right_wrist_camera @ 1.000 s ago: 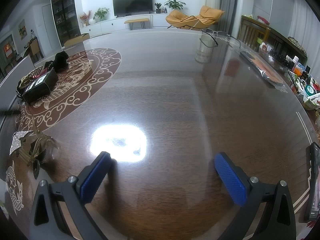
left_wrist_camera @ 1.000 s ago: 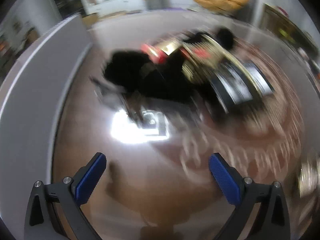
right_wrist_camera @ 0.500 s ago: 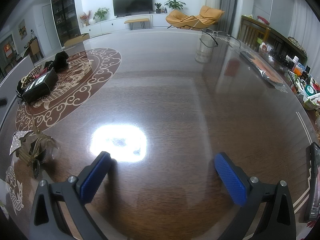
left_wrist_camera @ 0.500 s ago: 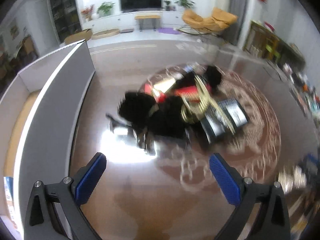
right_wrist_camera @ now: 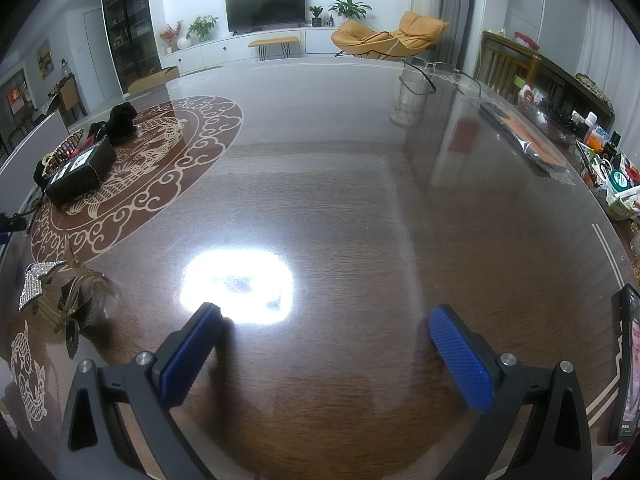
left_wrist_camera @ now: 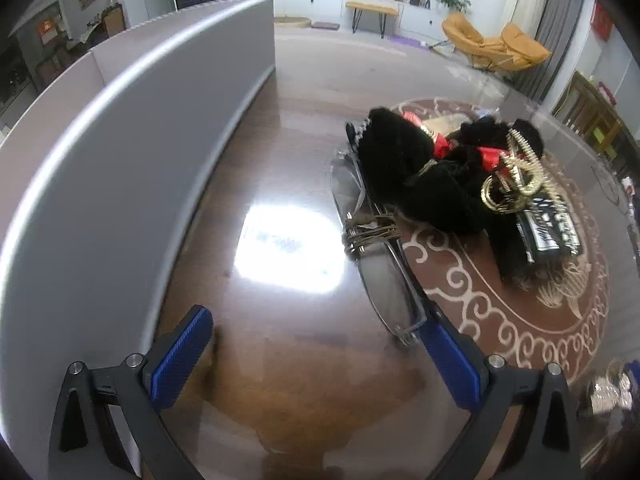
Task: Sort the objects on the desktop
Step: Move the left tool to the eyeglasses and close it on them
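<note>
My left gripper (left_wrist_camera: 316, 354) hangs wide open over the glossy brown table (left_wrist_camera: 288, 380). A pair of glasses (left_wrist_camera: 376, 256) lies just ahead, its near corner at my right finger (left_wrist_camera: 450, 364). Beyond it sits a black furry heap (left_wrist_camera: 424, 172) with gold clips (left_wrist_camera: 510, 184); a grey box wall (left_wrist_camera: 120, 152) stands left.

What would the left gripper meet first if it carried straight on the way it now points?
Mostly bare glossy table lies ahead of the open left gripper, between the grey box wall and the eyeglasses. Further on the way looks free, though depth is uncertain.
</note>
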The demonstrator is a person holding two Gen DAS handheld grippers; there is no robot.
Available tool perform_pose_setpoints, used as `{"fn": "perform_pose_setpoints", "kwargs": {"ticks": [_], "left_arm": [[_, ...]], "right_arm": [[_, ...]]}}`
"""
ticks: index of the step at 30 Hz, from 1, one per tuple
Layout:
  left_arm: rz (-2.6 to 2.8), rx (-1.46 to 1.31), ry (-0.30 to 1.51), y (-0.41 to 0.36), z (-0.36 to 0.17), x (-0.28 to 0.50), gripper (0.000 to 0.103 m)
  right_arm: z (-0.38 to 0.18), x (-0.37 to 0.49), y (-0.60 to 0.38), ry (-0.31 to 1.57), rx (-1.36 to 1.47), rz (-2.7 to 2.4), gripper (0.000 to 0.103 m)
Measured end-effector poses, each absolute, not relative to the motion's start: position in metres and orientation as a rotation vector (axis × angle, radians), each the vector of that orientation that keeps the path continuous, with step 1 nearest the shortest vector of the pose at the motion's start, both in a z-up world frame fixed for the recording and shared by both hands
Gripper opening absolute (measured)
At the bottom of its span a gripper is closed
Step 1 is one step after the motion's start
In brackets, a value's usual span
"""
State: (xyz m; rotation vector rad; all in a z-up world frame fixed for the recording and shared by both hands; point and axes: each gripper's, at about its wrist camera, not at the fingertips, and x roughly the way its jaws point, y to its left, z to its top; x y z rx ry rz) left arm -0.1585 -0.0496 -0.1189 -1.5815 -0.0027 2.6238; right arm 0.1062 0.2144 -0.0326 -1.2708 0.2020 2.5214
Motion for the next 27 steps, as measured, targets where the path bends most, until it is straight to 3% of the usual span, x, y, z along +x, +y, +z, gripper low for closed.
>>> {"fn": "perform_pose_setpoints", "kwargs": {"ticks": [8, 26, 27], "left_arm": [[2.532, -1.560, 0.162, -0.003, -0.129, -0.195, 0.103], [2.510, -1.551, 0.177, 0.013, -0.133, -0.224, 0.103], [2.523, -1.540, 0.176, 0.013, -0.132, -0.223, 0.089]], "right_arm": [[-0.033, 0.106, 0.214, 0.202, -1.271, 2.521, 0.103], [-0.033, 0.106, 0.214, 0.201, -1.271, 2.522, 0.103], [-0.033, 0.106, 0.214, 0.201, -1.271, 2.522, 0.103]]}}
